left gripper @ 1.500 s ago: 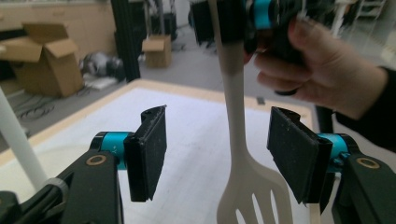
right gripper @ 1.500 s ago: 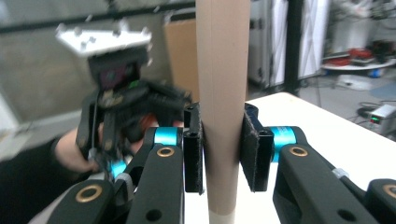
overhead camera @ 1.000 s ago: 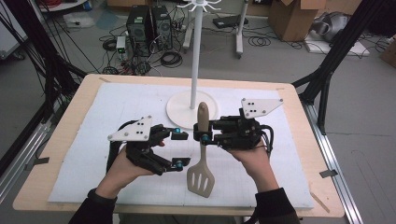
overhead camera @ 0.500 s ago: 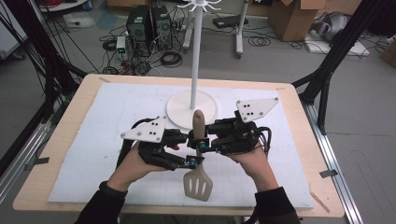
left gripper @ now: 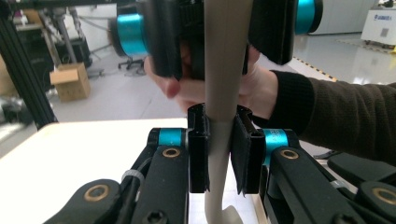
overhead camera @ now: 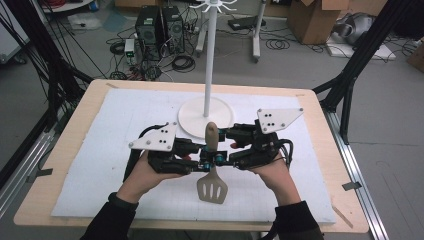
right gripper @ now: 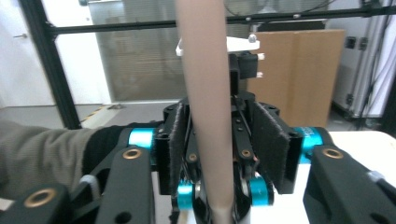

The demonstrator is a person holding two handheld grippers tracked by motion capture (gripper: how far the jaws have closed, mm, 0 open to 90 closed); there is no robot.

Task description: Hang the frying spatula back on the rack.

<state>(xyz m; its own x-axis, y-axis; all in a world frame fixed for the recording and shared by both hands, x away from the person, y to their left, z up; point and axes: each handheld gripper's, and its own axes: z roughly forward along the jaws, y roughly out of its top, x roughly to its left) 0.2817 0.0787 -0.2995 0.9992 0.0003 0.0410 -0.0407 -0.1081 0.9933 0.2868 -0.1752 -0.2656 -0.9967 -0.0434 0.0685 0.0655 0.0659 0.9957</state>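
A beige slotted spatula [overhead camera: 212,187] hangs upright over the white mat, blade down and handle tip up. My left gripper [overhead camera: 204,162] comes in from the left; its jaws have just been closing and now pinch the handle [left gripper: 219,140] between both pads. My right gripper [overhead camera: 220,159] faces it from the right. Its jaws have just been opening, and in the right gripper view the handle [right gripper: 205,93] stands between the pads [right gripper: 273,144] with a gap on the right side. The right gripper [left gripper: 219,37] also looms higher on the handle in the left gripper view.
A white hook stand rises just behind the spatula, with its round base [overhead camera: 192,120] and thin pole [overhead camera: 212,60]. The white mat [overhead camera: 100,150] covers most of the wooden table [overhead camera: 325,115]. Black frame posts flank the table; cables and boxes lie on the floor beyond.
My left gripper moved right to the spatula handle and closed on it. My right gripper's jaws spread apart from the handle while that hand kept still.
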